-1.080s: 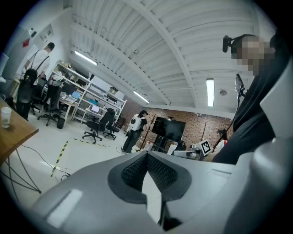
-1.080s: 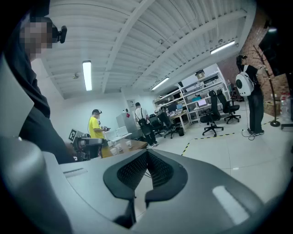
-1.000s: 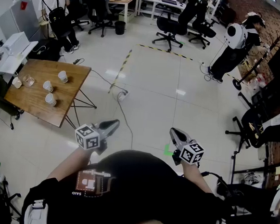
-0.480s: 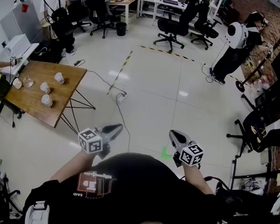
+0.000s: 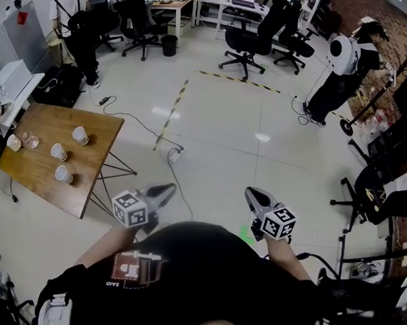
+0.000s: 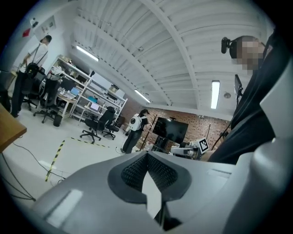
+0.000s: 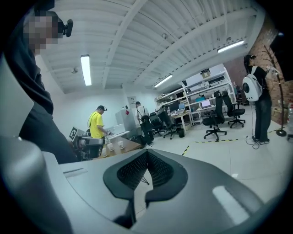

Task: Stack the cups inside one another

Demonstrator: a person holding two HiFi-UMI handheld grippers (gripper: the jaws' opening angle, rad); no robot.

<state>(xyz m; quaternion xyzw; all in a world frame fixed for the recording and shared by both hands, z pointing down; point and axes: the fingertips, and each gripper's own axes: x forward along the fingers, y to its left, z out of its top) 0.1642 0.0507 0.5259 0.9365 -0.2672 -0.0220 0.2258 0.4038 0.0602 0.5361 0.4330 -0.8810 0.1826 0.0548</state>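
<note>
Several cups (image 5: 58, 152) stand apart from one another on the wooden worktop (image 5: 91, 162), well off to the left of the fingers of the left gripper (image 5: 165, 189) and farther still from the right gripper (image 5: 252, 194). Both pairs are closed on nothing: the left fingers (image 6: 132, 171) meet at the tips, and so do the right fingers (image 7: 160, 171). Both grippers are over the floor (image 5: 219, 145), close to the person's body (image 5: 194, 277).

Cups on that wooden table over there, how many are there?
5 cups, standing apart on the wooden table: three in its middle and two near its left end. Others may be hidden past the picture's edge.
</note>
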